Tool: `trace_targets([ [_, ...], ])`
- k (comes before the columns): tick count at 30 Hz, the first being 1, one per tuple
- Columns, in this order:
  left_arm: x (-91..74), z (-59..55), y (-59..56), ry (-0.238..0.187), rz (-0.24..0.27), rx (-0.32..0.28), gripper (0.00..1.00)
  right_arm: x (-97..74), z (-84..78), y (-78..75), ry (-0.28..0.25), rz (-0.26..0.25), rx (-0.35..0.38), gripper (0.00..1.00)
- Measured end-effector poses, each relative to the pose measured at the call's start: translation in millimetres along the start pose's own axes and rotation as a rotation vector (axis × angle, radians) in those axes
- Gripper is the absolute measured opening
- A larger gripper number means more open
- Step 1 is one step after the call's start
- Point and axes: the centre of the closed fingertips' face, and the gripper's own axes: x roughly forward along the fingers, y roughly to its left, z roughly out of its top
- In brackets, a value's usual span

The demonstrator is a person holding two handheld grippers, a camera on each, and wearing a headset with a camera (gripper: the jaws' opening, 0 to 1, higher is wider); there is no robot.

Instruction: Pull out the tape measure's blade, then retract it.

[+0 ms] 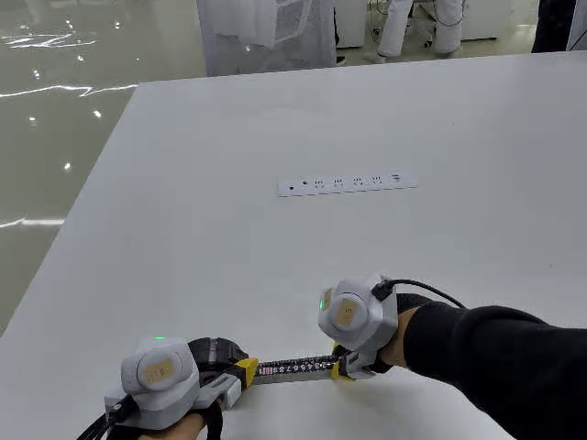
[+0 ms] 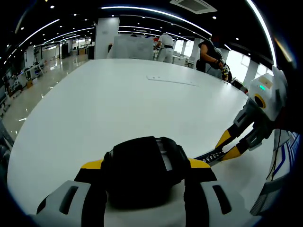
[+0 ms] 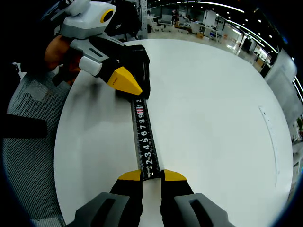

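Black plastic is what your left gripper (image 2: pixel 144 165) holds: its yellow-tipped jaws are clenched on the rounded black tape measure case (image 1: pixel 216 353). The case rests on the white table (image 1: pixel 275 257) near its front edge, close to you. Your right gripper (image 3: pixel 152 176) is pinched shut on the free end of the dark steel blade (image 3: pixel 143 137) with white numerals. A short run of that blade lies flat on the table between the two grippers, straight and untwisted.

By my reading, you are partway through the pull. The blade is out of the case, but only a short stretch of it, and the grippers are near one another. Whether that counts as enough extension is your call. The retraction is not yet done: the blade has to go back into the case, and I would guide it in with the right gripper rather than let it snap.

Some things cannot be read here. The end hook is hidden between the right gripper's jaws, so I cannot tell whether they hold the hook itself or the blade just behind it. Any lock or brake button on the case is covered by the left gripper's jaws or too dark to make out. In the head view the left gripper is cut by the bottom edge. The long white power strip (image 1: pixel 347 183) lies well apart, further up the table, and plays no part.
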Motion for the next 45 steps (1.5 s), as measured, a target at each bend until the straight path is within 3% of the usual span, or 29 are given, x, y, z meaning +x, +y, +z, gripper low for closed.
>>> trace_targets([
  [40,1.4,-0.2,1.1,-0.006,0.002,-0.001,0.62,8.4,18.7,1.0,-0.032,0.007,-0.002,0.10],
  [45,-0.1,0.0,1.2,-0.023,-0.001,-0.011,0.62,9.4,21.4,1.7,-0.035,0.005,-0.006,0.10],
])
